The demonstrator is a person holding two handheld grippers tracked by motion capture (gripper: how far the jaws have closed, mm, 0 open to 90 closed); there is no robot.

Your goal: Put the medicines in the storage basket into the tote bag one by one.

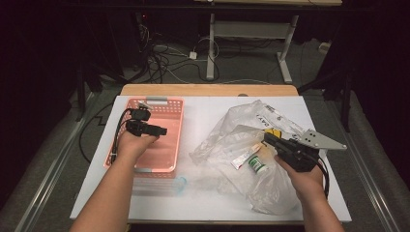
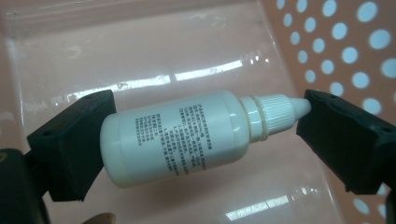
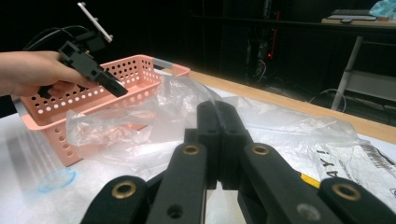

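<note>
— Over the pink basket, at the left, a white dropper bottle is pinched end to end by the left gripper.

— Placing seems in hand; lowering and release are called for next. The right gripper, jaws pressed together, is held at the plastic bags.

White bottle: smooth glossy plastic w/ ribbed cap, printed txt. Basket: pink perforated plastic, shiny floor. Bag: clear crinkly film; tabletop matt white, wood far edge
</note>
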